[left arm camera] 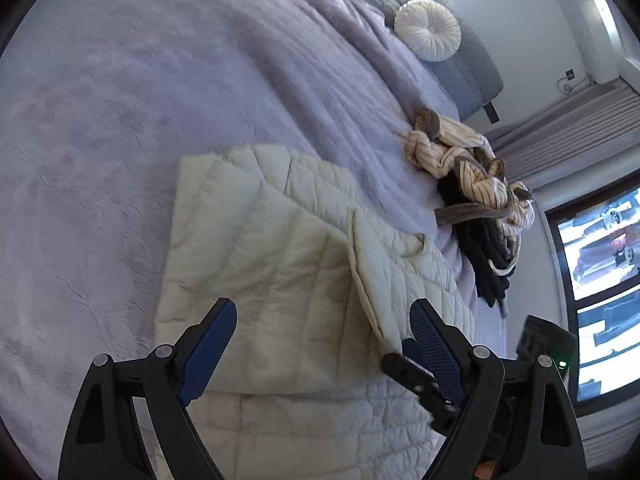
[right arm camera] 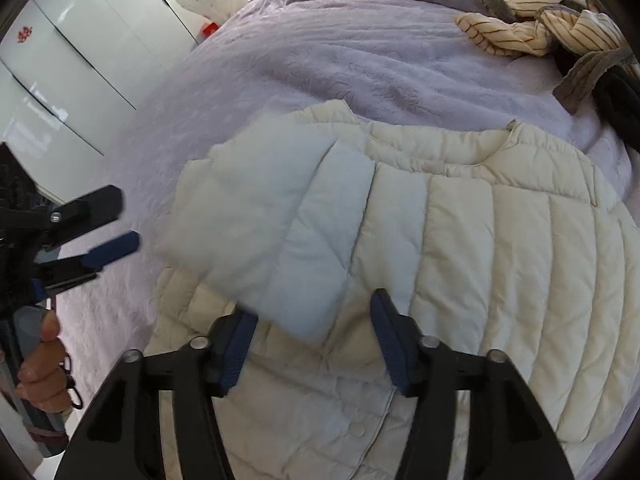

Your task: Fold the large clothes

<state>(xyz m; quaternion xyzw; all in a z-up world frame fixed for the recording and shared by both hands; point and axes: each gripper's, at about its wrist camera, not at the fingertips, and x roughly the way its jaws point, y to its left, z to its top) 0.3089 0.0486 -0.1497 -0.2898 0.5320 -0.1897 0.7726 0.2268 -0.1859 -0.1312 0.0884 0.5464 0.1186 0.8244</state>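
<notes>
A cream quilted puffer jacket (left arm camera: 280, 264) lies flat on the lilac bed cover (left arm camera: 120, 140), one sleeve (right arm camera: 272, 216) folded across its front. It also shows in the right wrist view (right arm camera: 500, 248). My left gripper (left arm camera: 322, 320) is open above the jacket's body, holding nothing; it also shows at the left edge of the right wrist view (right arm camera: 120, 220). My right gripper (right arm camera: 316, 316) is open just above the folded sleeve's lower edge, holding nothing; its tip shows in the left wrist view (left arm camera: 408, 360) at the jacket's edge.
A heap of striped cream, grey and black clothes (left arm camera: 476, 184) lies on the bed beyond the jacket, also in the right wrist view (right arm camera: 552, 36). A round white cushion (left arm camera: 428, 34) sits by the headboard. White wardrobe doors (right arm camera: 80, 52) and a window (left arm camera: 600, 264) flank the bed.
</notes>
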